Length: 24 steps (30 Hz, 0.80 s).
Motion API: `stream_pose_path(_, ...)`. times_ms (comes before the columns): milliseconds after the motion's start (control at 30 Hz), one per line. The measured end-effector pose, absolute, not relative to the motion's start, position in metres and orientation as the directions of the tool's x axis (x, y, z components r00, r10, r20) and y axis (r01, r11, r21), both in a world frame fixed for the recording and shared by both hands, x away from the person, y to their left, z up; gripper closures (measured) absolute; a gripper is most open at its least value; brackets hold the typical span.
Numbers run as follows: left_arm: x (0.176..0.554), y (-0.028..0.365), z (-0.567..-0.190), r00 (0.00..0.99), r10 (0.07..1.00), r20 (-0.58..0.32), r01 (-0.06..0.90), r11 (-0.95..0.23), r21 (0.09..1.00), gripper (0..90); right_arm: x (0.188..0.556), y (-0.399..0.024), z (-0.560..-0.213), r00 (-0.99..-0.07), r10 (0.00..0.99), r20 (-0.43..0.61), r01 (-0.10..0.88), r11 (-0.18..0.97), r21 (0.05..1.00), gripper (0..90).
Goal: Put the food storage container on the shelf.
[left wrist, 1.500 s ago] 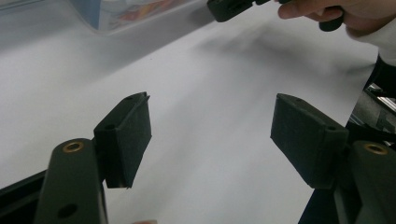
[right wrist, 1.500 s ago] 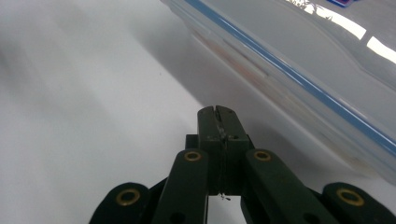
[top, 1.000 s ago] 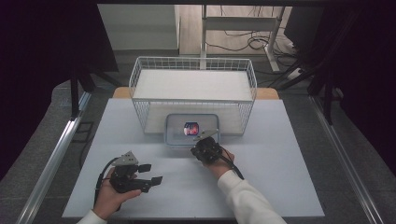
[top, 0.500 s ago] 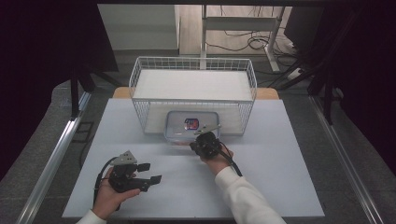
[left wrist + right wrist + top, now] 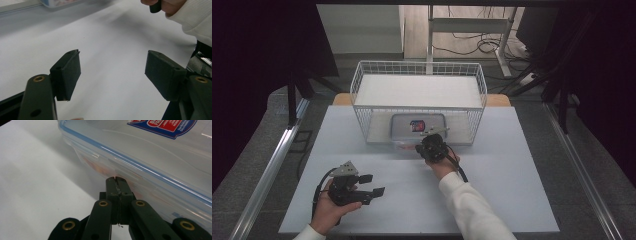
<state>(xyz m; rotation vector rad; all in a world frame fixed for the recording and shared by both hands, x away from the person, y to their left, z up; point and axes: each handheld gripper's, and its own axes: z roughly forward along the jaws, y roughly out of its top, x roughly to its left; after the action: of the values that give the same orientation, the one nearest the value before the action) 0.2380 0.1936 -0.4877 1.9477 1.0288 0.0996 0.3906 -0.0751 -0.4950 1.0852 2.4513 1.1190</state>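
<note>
A: Two grippers over one big white table (image 5: 512,200) filling the lower half of the high view. What's on it?

B: Wire basket (image 5: 419,70) at upper centre, standing on the table's far part. Clear plastic container (image 5: 404,127) w/ a blue-edged lid and red-blue label sits at the basket's front, centre of frame.

A: Right gripper (image 5: 432,145)?

B: Just below the container, centre frame. Jaws pressed together, nothing between them; in the right gripper view the tips (image 5: 117,180) sit at the container's side wall, just under the lid rim. Touching or a hair off, can't tell.

A: Left gripper (image 5: 369,185)?

B: Lower left of the high view, well apart from the container. Jaws apart, nothing between, only bare table beyond them in the left gripper view.
</note>
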Motion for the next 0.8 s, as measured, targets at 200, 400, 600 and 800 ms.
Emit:
stream_pose_path(200, 0.239, 0.195, -0.488, 0.649, 0.693, -0.313, 0.621, -0.246, 0.744, 28.2, 0.401, -0.071, -0.494, -0.676, 0.731, 0.090, 0.546, 0.416, 0.727, 88.9)
stream_pose_path(400, 0.239, 0.196, -0.489, 0.647, 0.696, -0.312, 0.623, -0.246, 0.743, 28.2, 0.411, -0.071, -0.495, -0.659, 0.745, 0.101, 0.555, 0.390, 0.735, 88.9)
stream_pose_path(600, 0.239, 0.196, -0.489, 0.648, 0.694, -0.314, 0.624, -0.246, 0.742, 28.2, 0.420, -0.067, -0.496, -0.641, 0.760, 0.109, 0.563, 0.368, 0.740, 88.9)
stream_pose_path(800, 0.239, 0.197, -0.489, 0.646, 0.692, -0.322, 0.627, -0.241, 0.741, 28.2, 0.422, -0.066, -0.497, -0.634, 0.766, 0.106, 0.564, 0.365, 0.741, 88.9)
